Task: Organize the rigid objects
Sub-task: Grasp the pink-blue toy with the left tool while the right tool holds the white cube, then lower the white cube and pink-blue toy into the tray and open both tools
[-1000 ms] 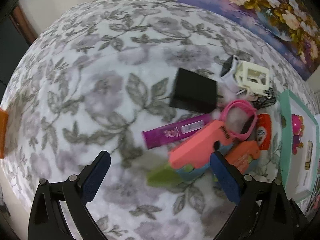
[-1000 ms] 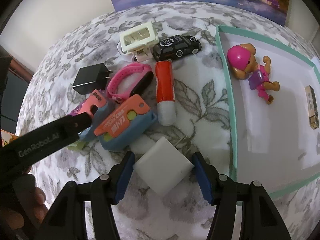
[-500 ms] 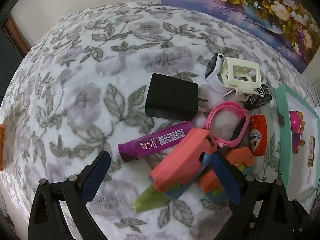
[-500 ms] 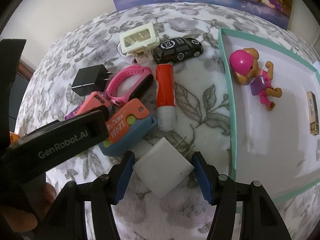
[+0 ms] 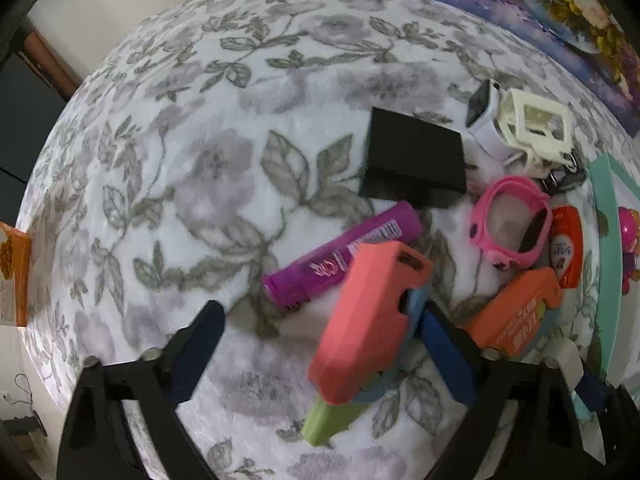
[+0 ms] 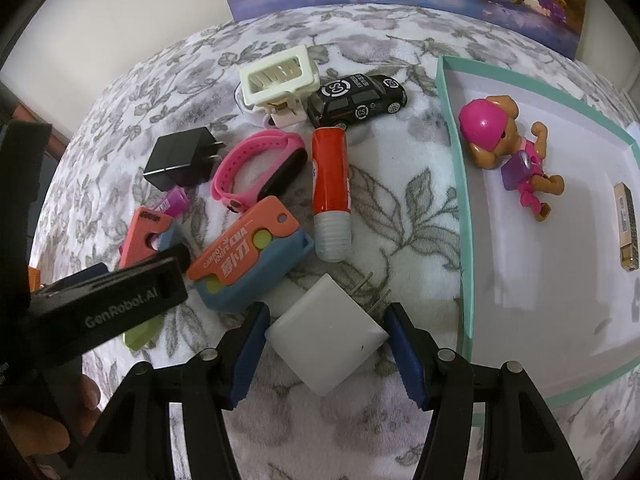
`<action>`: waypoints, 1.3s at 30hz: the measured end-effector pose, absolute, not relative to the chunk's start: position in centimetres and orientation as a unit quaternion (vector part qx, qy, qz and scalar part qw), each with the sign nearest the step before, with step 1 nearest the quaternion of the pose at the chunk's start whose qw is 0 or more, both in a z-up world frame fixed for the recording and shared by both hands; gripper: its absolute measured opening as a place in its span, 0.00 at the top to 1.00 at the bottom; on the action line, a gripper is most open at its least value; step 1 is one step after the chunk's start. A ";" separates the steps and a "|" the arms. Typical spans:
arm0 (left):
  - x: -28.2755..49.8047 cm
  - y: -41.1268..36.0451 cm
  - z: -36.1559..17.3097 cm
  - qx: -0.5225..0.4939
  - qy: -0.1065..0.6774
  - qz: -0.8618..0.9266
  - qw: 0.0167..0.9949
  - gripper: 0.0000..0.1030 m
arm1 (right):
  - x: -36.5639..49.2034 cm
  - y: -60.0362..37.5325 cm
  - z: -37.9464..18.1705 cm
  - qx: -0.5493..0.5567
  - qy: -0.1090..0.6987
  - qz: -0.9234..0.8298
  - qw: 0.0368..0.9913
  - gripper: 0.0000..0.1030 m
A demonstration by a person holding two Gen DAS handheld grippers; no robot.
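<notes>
left wrist view: the left gripper [image 5: 320, 344] stands wide over the coral carrot knife [image 5: 368, 320] on the floral blanket [image 5: 180, 160]. its jaws have just been closing, yet only the right pad sits against the knife's blue edge; the left pad is well clear, so nothing is gripped. the purple tube [image 5: 340, 258] lies just beside. to grip well, i'd centre the jaws on the knife's body and keep the tube out.

right wrist view: the right gripper [image 6: 326, 344] holds the white charger [image 6: 328, 340] at half opening, pads on its two sides, near the teal tray [image 6: 464, 240], where the toy pup [image 6: 508, 148] already lies.
</notes>
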State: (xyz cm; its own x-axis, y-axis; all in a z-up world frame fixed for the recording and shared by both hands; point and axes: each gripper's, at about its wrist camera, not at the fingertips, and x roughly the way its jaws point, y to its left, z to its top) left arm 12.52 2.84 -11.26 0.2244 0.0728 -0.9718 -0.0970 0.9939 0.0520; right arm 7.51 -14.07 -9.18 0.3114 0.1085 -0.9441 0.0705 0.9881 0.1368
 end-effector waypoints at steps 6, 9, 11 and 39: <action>11.9 2.0 -11.1 -0.008 0.621 0.024 0.783 0.47 | 7.5 -13.9 -9.2 0.071 0.586 0.012 0.807 0.39; 11.8 1.8 -10.9 -0.009 0.621 0.022 0.783 0.52 | 7.5 -13.9 -9.1 0.067 0.586 0.013 0.807 0.39; 11.5 2.0 -10.8 -0.010 0.621 0.021 0.783 0.53 | 7.4 -13.9 -9.1 0.065 0.586 0.014 0.808 0.39; 8.6 -2.2 3.1 -0.011 0.491 -0.002 0.871 0.58 | 5.1 -21.0 -2.3 0.091 0.496 -0.025 0.863 0.39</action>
State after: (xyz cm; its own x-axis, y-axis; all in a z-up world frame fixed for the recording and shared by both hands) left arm 8.59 -2.22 3.13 0.5187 -0.0151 -0.8548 -0.0069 0.9997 -0.0218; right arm 5.08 -20.96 -2.31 0.5069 0.0482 -0.8607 0.1330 0.9821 0.1333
